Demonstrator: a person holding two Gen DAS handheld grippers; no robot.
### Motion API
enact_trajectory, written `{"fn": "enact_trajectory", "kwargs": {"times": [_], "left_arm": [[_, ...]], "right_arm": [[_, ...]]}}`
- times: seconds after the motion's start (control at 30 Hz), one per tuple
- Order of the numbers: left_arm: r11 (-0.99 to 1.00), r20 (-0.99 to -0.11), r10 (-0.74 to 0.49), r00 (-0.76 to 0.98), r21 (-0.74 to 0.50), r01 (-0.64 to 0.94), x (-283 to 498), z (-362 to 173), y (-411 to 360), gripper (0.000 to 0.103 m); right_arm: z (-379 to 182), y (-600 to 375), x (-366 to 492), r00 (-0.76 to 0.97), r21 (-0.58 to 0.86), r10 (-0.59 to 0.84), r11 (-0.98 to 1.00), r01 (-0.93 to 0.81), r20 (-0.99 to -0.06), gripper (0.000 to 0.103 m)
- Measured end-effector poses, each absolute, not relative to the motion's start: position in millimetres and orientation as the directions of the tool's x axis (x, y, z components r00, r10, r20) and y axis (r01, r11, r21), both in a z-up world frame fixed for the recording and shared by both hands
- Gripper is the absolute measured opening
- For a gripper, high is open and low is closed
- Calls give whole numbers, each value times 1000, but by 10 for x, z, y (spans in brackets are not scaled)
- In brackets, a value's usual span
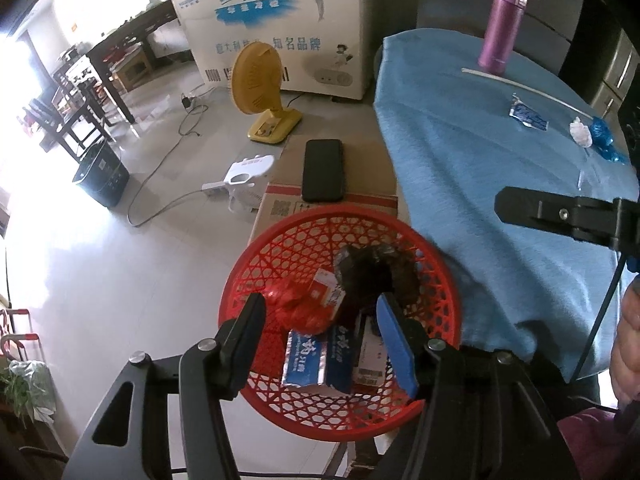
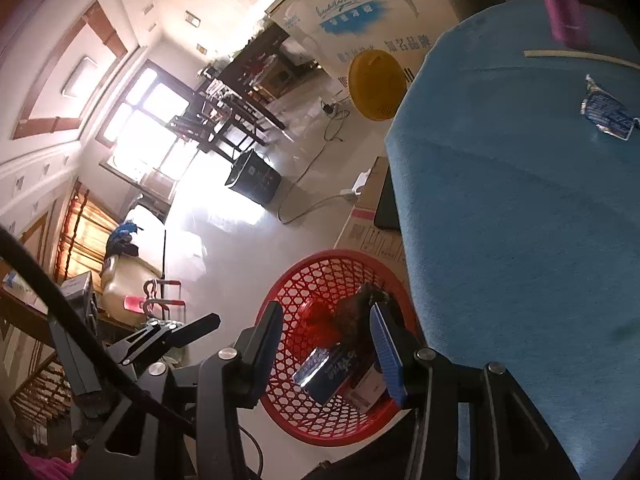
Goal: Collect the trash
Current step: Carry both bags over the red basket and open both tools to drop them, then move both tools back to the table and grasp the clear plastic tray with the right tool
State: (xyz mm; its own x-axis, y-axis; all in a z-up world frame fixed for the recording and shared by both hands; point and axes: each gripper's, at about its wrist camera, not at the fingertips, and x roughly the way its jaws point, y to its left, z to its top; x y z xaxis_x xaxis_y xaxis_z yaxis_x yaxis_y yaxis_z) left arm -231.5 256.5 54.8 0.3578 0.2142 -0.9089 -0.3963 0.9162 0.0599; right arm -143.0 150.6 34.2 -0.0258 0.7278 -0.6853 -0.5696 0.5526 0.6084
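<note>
A red mesh basket point(image 1: 440, 292) beside the blue-clothed table point(image 1: 472, 168) holds trash: a dark crumpled wrapper point(image 1: 372, 268), a red wrapper point(image 1: 296, 304), a blue-white packet point(image 1: 316, 356) and small cartons. My left gripper point(image 1: 320, 312) is open and empty just above the basket. My right gripper point(image 2: 326, 330) is open and empty over the same basket point(image 2: 304, 280); its finger also shows in the left wrist view point(image 1: 560, 214). On the table lie a blue-white wrapper point(image 1: 528, 114), a white crumpled piece point(image 1: 580, 132), blue plastic point(image 1: 604, 138) and a white straw point(image 1: 524, 88).
A purple flask point(image 1: 502, 26) stands at the table's far side. A black phone point(image 1: 323, 170) lies on a cardboard box point(image 1: 276, 204) behind the basket. A yellow fan point(image 1: 260, 88), a white freezer point(image 1: 280, 24), a dark bin point(image 1: 102, 178) and cables are on the floor.
</note>
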Motion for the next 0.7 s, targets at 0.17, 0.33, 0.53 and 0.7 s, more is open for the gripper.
{"fn": "enact_trajectory", "kwargs": {"times": [0.17, 0.33, 0.53, 0.7], "left_arm": [[934, -901, 206, 381, 64, -352, -2171, 660, 2399, 59], [949, -894, 199, 401, 73, -308, -2014, 743, 2220, 59], [960, -892, 193, 409, 85, -266, -1870, 805, 2023, 59], [969, -891, 187, 414, 98, -228, -1749, 847, 1834, 59]], "right_arm": [[461, 1301, -1300, 22, 624, 753, 561, -544, -658, 49], [566, 1039, -1147, 75, 644, 773, 575, -505, -630, 49], [629, 752, -1011, 122, 667, 786, 586, -460, -606, 49], [624, 490, -931, 158, 684, 794, 591, -428, -587, 49]]}}
